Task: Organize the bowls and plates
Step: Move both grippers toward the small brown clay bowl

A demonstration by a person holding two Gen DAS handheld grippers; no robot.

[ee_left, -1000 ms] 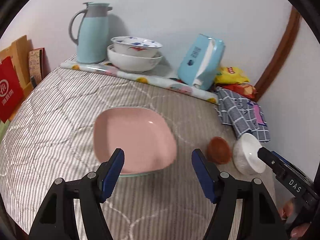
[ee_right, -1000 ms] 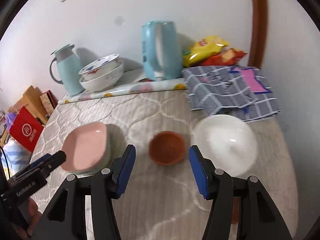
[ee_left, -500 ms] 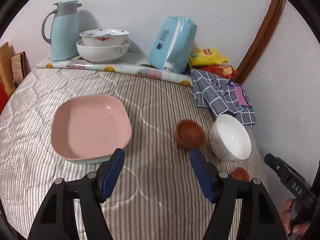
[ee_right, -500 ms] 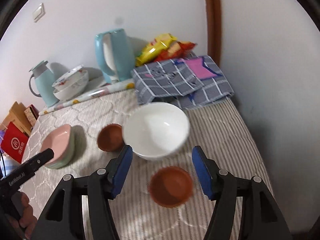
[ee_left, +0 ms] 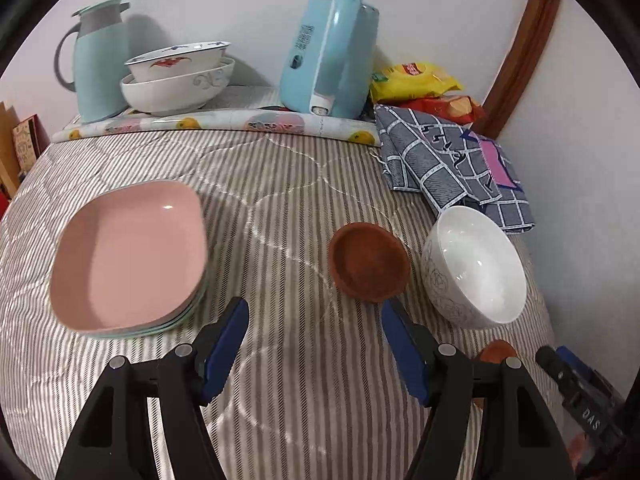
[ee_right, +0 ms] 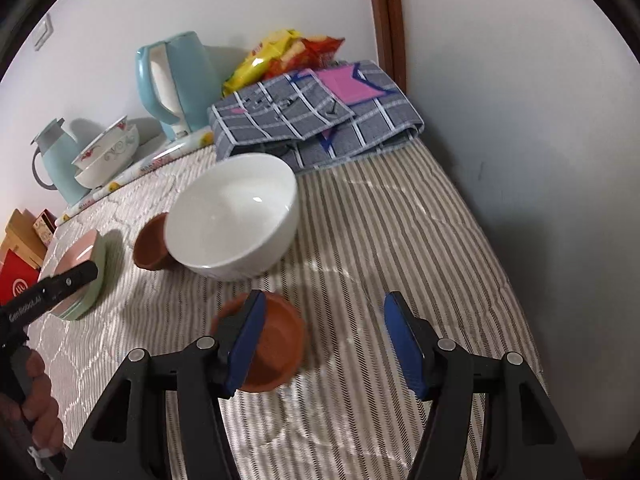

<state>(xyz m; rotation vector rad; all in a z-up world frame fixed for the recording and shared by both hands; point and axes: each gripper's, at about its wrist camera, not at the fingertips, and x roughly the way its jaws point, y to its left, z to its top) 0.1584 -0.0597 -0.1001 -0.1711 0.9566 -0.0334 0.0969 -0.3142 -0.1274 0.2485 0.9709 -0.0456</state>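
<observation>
A stack of pink square plates (ee_left: pixel 128 256) lies on the striped bed cover at the left. A brown bowl (ee_left: pixel 370 266) sits beside a white bowl (ee_left: pixel 476 266). A second brown bowl (ee_right: pixel 276 344) lies nearer, in front of the white bowl (ee_right: pixel 236 212). My left gripper (ee_left: pixel 314 336) is open and empty, above the cover between the plates and the first brown bowl. My right gripper (ee_right: pixel 324 340) is open; its left finger overlaps the second brown bowl's rim, and the bowl lies mostly left of the gap.
Two stacked patterned bowls (ee_left: pixel 178 76), a light-blue thermos jug (ee_left: pixel 98 68) and a blue kettle (ee_left: pixel 330 52) stand at the back wall. A folded checked cloth (ee_left: pixel 452 160) and snack bags (ee_left: pixel 416 84) lie at the back right. The wall is close on the right.
Both grippers have swung to the right. The left view now centres between the plates and the brown bowl. The right gripper has come close over the second brown bowl.
</observation>
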